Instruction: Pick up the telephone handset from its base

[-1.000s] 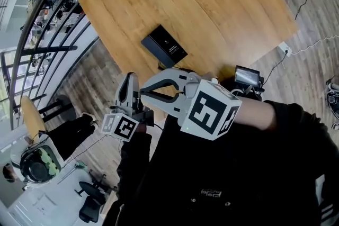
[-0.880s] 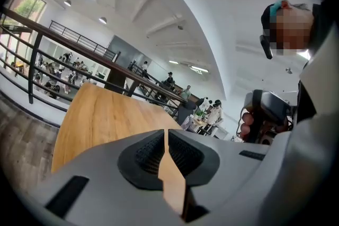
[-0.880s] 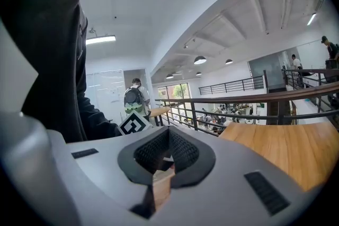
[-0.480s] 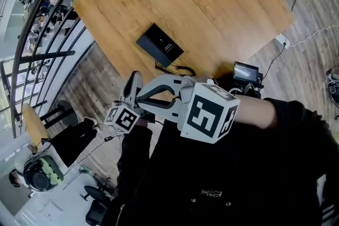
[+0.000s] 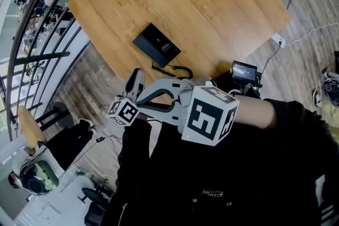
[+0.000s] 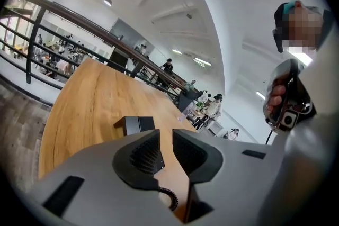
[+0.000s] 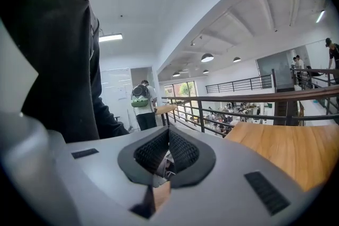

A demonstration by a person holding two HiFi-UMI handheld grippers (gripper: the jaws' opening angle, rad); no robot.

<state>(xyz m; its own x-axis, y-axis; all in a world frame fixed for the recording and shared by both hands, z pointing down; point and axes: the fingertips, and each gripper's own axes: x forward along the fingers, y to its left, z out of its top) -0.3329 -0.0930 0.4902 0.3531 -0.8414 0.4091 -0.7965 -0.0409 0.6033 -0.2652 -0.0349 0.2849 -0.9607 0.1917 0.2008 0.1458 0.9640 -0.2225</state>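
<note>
Along the near left edge of the table [image 5: 212, 13], roughly midway, the telephone [image 5: 156, 45] lies flat. The handset appears to be seated on its base, though I cannot separate the two from above. Finding one: the unit sits close to that edge, so a pull taken off-centre or sideways could drag the base along with the handset and tip it over the side. Finding two: the coiled cord [image 5: 177, 70] trails from the telephone to the very edge of the table. A lift beyond its slack would tug the base, and a jaw could snag the coil on approach. My left gripper [image 6: 166, 140] hangs short of the table, well apart from the telephone but lined up on it. Its jaws are opening, so far only to a narrow gap, with nothing between the pads and nothing touched. In my judgement that gap is too small for the handset. My right gripper [image 7: 168, 141] points off toward the railing [image 7: 249, 99], jaws together and empty.
</note>
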